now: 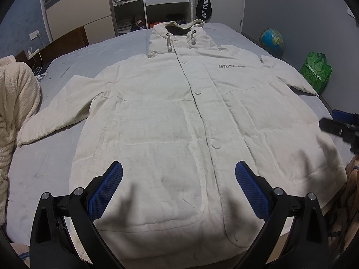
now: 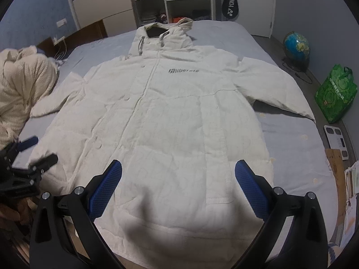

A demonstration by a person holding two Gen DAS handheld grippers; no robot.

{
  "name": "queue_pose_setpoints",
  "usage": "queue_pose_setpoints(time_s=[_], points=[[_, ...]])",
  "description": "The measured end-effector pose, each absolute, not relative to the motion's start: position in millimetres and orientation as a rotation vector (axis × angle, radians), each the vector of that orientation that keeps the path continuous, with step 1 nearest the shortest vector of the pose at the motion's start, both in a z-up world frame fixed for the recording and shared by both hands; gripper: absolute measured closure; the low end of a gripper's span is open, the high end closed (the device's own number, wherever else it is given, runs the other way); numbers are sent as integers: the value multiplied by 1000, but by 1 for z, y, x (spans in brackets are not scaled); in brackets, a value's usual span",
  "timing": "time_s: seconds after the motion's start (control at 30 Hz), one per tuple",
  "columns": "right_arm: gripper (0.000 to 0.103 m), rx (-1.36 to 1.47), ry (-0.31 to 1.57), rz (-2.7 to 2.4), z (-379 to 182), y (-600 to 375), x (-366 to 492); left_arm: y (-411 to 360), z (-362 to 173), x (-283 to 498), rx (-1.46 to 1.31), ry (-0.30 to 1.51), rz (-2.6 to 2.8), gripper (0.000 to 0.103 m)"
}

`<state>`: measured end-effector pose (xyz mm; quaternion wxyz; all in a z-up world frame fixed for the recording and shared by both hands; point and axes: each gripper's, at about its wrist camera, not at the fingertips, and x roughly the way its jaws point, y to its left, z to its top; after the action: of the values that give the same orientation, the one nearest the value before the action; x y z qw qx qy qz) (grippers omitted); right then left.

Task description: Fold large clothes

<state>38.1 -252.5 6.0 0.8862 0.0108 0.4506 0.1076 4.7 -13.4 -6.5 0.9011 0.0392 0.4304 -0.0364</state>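
Currently, cream knitted blanket (image 1: 13,103) bunched at frame left on the grey-sheeted bed (image 1: 125,42). Long white hooded padded coat (image 1: 179,116) lies flat, front up, snapped closed, sleeves spread, centre frame. Left gripper (image 1: 178,187) and right gripper (image 2: 178,186) hover over its hem, blue-padded fingers spread wide, holding nothing. Green shopping bag (image 2: 336,94) and globe (image 2: 296,47) at right.

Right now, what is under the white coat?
The white coat lies flat, front up, on a grey-blue bed sheet, which shows all around it. Whatever lies directly beneath the coat is covered.
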Motion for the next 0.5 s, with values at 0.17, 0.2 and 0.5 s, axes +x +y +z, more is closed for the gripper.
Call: queue_pose_setpoints(time_s=[0.17,0.2,0.5], points=[[6,82,933,189,20,-285,60,-22,-1,16,88,909,-116,6],[6,83,930,172,25,-293,66,-24,0,19,89,911,-120,6],[6,183,945,96,46,-406,122,-60,6,61,112,948,-168,6]])
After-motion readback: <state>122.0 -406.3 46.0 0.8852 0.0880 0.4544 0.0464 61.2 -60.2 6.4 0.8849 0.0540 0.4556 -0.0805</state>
